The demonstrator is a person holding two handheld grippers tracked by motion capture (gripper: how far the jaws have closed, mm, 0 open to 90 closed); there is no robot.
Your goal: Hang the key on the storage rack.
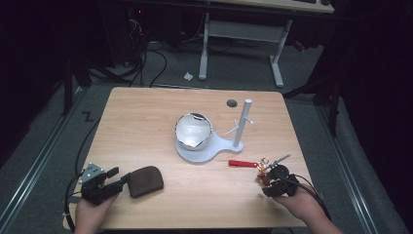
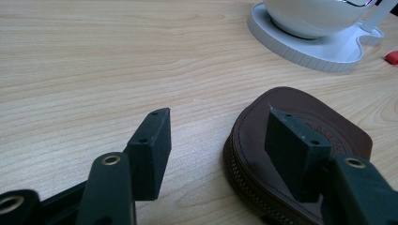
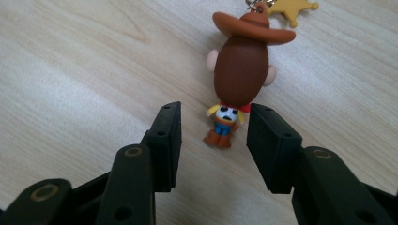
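A small cowboy figure (image 3: 241, 70) on a keychain lies flat on the wooden table, with a gold star (image 3: 292, 7) at its hat. In the high view the figure (image 1: 263, 172) sits near the table's front right, linked to a red tag (image 1: 242, 164) and a key (image 1: 280, 159). My right gripper (image 3: 213, 126) (image 1: 268, 184) stands open, its jaws either side of the figure's feet without touching. A brown leather pouch (image 1: 145, 181) (image 2: 253, 136) lies at the front left. My left gripper (image 1: 120, 177) (image 2: 220, 126) is open, one jaw above the pouch's edge, the other over bare wood.
A white stand (image 1: 221, 144) (image 2: 300, 47) in the table's middle carries a shiny round bowl (image 1: 193, 130) (image 2: 309, 14) and an upright peg post (image 1: 242, 122). A cable hole (image 1: 232, 103) sits behind it. Bare wood stretches left of the stand.
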